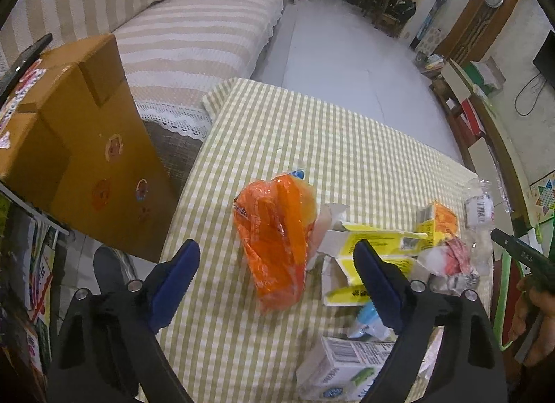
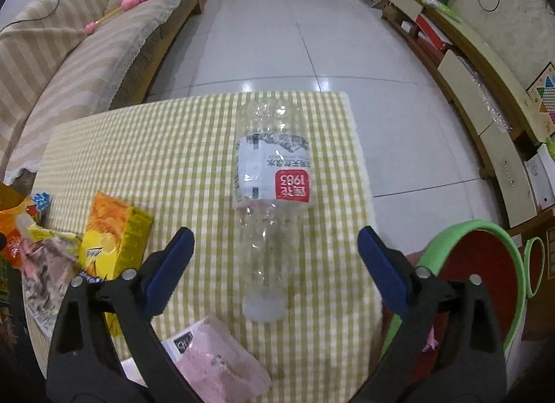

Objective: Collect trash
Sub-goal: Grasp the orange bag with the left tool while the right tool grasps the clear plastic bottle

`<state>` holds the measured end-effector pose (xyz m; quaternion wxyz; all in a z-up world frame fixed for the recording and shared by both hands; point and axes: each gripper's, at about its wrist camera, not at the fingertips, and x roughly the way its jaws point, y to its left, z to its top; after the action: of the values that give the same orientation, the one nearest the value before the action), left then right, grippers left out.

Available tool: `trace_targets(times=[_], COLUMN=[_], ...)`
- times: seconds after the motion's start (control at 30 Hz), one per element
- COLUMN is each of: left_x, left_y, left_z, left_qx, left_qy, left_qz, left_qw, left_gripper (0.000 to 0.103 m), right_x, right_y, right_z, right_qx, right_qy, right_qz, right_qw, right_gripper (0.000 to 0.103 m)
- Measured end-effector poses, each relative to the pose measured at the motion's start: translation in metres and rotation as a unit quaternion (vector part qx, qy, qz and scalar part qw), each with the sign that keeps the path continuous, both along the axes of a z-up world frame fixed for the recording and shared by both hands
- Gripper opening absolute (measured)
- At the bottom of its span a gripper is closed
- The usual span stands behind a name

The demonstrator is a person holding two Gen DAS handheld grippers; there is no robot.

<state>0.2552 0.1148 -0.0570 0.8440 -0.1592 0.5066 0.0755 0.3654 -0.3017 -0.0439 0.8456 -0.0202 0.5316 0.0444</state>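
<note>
A crushed clear plastic bottle with a red-and-white label lies lengthwise on the green-checked tablecloth, cap end nearest the wide-open right gripper. The left gripper, also spread open, hangs over a crumpled orange wrapper beside torn yellow cartons; a cardboard box stands left.

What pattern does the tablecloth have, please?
Green-and-white check; the tablecloth shows best in the right wrist view.
</note>
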Motion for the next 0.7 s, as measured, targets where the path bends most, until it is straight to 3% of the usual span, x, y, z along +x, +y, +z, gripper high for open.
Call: trace_targets(times=[0.23,0.43,0.47,0.57,0.63,0.7], left_x=[0.006,0.013,0.013,0.013,0.011,0.01], left_y=[0.009,0.011,0.011,0.009,0.006,0.004], left_z=[-0.011,-0.017,-0.017,-0.015,-0.011,-0.007], left_qx=[-0.02,-0.033,-0.036,-0.034,-0.031,-0.024], left_qy=[0.005,0.012,0.011,0.008,0.004,0.001], left_qz=[0.014,0.011,0.009,0.003,0.0,-0.001], left_qw=[0.9997,0.9993,0.9993,0.9994,0.9995,0.9997], left_gripper=[0.071,0.044,0.035,0.031,0.03,0.012], right_x=[0.011,0.015,0.014,0.013,0.011,0.007], right_y=[0.008,0.006,0.006,0.002,-0.001,-0.004], right_z=[-0.018,-0.026,-0.027,-0.027,-0.025,-0.021], right_qx=[0.0,0.005,0.005,0.014,0.019,0.023], right_qy=[0.02,0.035,0.037,0.036,0.032,0.025], right_qz=[0.0,-0.001,-0.002,-0.003,-0.005,-0.007], right_qw=[1.0,0.999,0.999,0.999,0.999,0.999], right_gripper=[0.077,0.059,0.053,0.042,0.041,0.04])
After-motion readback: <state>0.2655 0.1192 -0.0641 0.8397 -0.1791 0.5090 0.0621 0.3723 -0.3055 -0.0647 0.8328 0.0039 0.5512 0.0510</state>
